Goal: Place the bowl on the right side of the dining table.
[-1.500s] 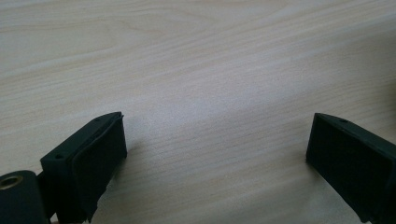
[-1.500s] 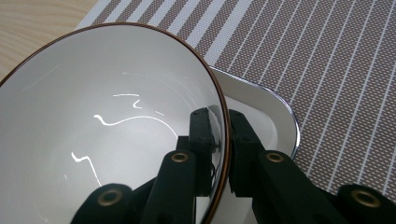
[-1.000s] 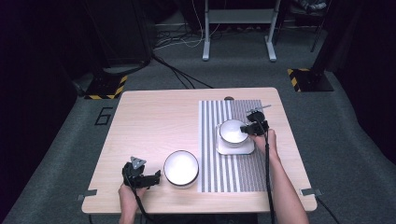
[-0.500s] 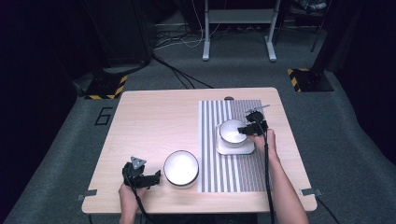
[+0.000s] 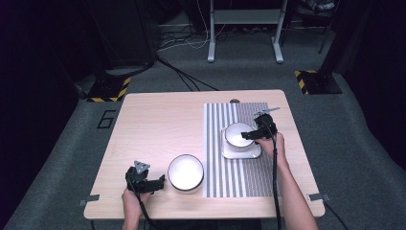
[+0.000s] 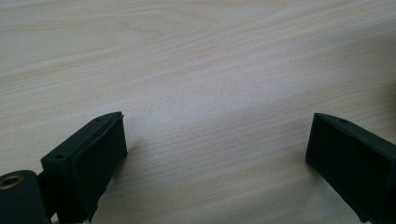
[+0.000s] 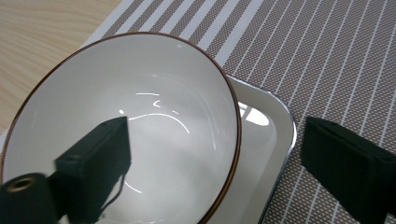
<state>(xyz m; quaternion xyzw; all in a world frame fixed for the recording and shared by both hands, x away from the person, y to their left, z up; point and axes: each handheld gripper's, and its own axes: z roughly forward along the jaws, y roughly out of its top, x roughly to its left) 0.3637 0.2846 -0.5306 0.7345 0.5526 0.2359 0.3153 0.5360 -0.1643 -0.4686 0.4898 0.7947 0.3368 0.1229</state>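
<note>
On the striped mat, a round, glossy white bowl with a thin brown rim sits on a square white plate with rounded corners. The right gripper straddles the bowl's rim, its jaws having just been opening, pads clear of it. The mat is woven, grey with white lines, on the pale wood-grain table. Near the front edge, a second bowl stands beside the left gripper, jaws wide apart over bare wood.
</note>
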